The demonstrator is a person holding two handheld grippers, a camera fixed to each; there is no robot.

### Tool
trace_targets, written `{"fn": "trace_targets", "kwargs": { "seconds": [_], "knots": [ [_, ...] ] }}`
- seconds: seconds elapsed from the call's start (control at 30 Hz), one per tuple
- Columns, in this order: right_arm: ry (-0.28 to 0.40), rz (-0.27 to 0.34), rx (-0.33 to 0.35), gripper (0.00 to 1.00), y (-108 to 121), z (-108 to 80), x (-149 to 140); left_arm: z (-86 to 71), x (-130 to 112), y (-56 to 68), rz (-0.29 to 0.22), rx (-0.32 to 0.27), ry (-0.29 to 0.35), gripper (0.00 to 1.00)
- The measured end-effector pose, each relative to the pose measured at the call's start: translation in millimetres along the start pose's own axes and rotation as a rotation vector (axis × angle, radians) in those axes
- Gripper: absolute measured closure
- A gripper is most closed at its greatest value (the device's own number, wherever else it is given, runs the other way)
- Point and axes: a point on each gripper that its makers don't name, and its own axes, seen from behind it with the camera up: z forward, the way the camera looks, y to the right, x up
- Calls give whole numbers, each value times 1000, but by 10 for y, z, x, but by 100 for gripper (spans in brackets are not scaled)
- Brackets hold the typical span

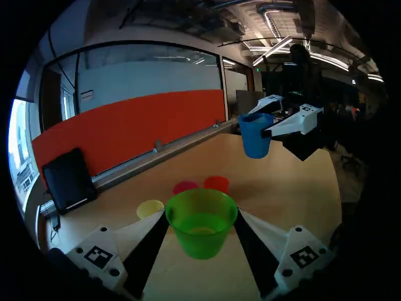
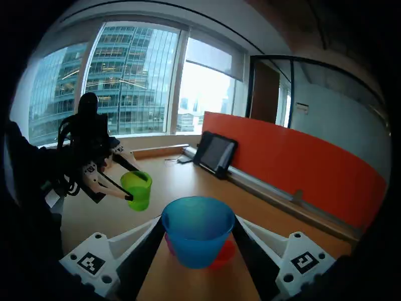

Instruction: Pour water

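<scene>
Wooden table (image 1: 290,185) below; left gripper (image 1: 201,215) pinching green cup (image 1: 201,238) upright, right gripper (image 2: 198,220) pinching blue cup (image 2: 198,243) upright.

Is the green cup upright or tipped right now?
Upright. The green cup sits level between the fingers of the left gripper, mouth up; the right gripper view shows it vertical too.

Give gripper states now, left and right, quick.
Left gripper: closed, holding the green cup.
Right gripper: closed, holding the blue cup.
</scene>
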Motion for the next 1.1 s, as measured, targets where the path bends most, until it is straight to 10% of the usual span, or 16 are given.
{"fn": "trace_targets", "kwargs": {
  "seconds": [1.1],
  "knots": [
    [-245,39,71,6,-220,299,-1208,256,-1013,124,1,-87,-270,13]
  ]
}}
